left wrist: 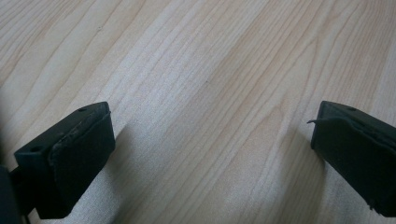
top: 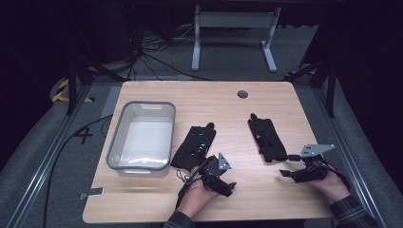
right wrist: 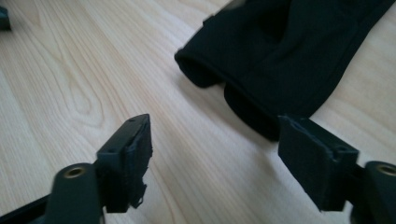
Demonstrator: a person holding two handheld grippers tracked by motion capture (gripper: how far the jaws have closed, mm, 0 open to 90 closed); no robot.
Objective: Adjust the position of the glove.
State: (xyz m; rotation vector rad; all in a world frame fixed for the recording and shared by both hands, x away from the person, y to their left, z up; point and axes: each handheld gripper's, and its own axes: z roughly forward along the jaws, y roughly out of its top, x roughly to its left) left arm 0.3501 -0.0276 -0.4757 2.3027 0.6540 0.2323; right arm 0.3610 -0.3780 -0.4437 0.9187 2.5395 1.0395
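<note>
Two black gloves lie flat on the wooden table (top: 266,204). The left glove (top: 195,147) sits mid-table beside a grey bin, the right glove (top: 267,138) farther right. My left gripper (top: 227,185) hovers low over bare wood just in front of the left glove, and in the left gripper view its jaws (left wrist: 210,149) stand wide apart with nothing between them. My right gripper (top: 289,165) is open and points at the cuff end of the right glove (right wrist: 280,51). That gripper (right wrist: 219,163) stands just short of the cuff and apart from it.
A grey plastic bin (top: 114,142) stands on the table's left side. A round cable hole (top: 243,94) sits near the far edge. Beyond the table are a white desk frame (top: 233,28) and loose cables on the floor.
</note>
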